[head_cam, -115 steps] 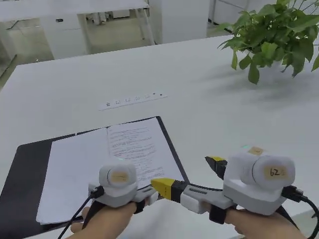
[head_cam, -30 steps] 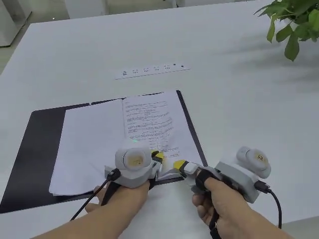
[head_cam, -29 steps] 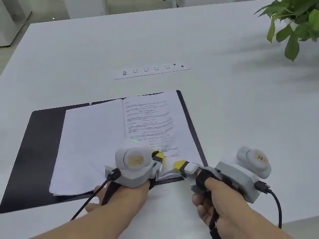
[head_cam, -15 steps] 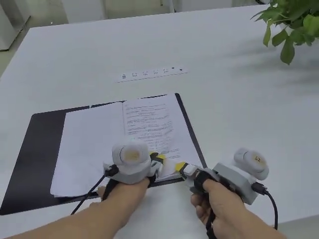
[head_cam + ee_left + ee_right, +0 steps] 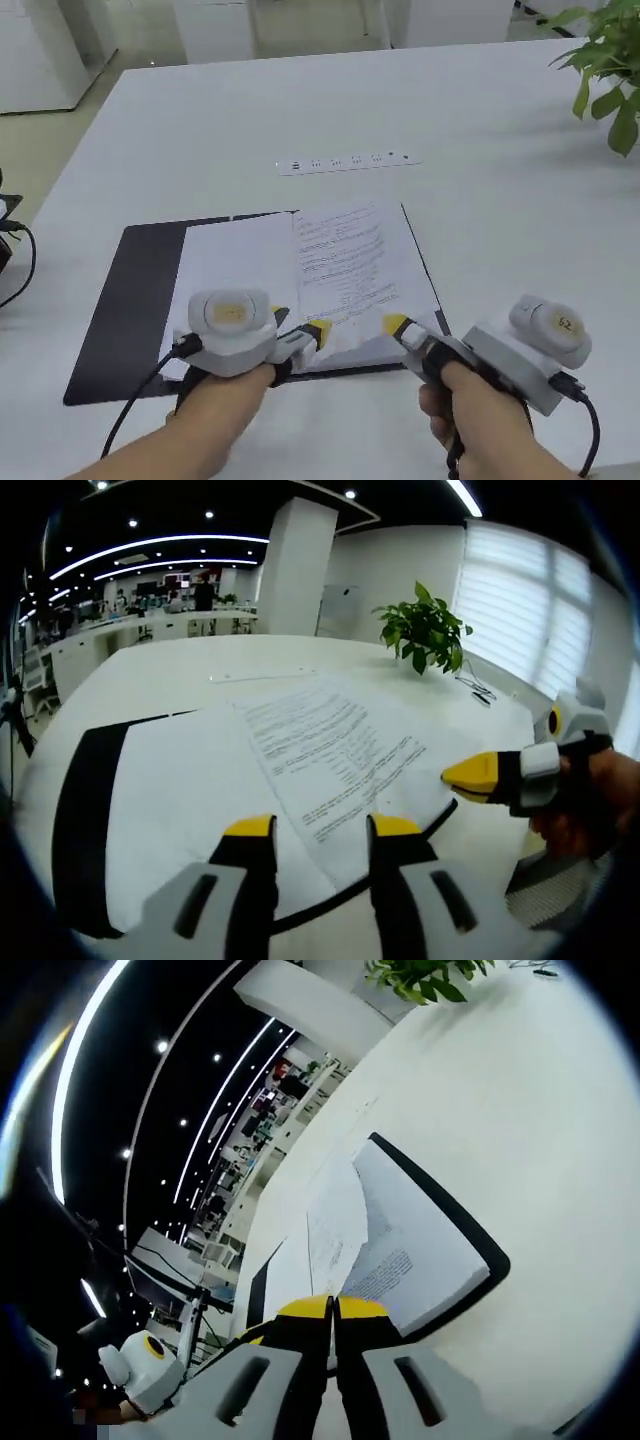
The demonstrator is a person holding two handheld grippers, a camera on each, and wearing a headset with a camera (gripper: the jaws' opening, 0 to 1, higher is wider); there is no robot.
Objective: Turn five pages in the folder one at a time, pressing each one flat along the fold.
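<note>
Your table (image 5: 520, 180) was broad and white. A white power strip (image 5: 347, 161) lay flat near its middle, and a leafy green plant (image 5: 610, 60) stood at the far right. A black cable (image 5: 20, 250) looped just off the left edge, over a beige floor (image 5: 40, 140). White cabinets (image 5: 215, 25) stood beyond the far end. The left gripper view recorded a white pillar (image 5: 292, 565), curved ceiling strip lights (image 5: 150, 542), rows of desks (image 5: 110, 640), and bright blinds (image 5: 520, 590) along the right wall.
</note>
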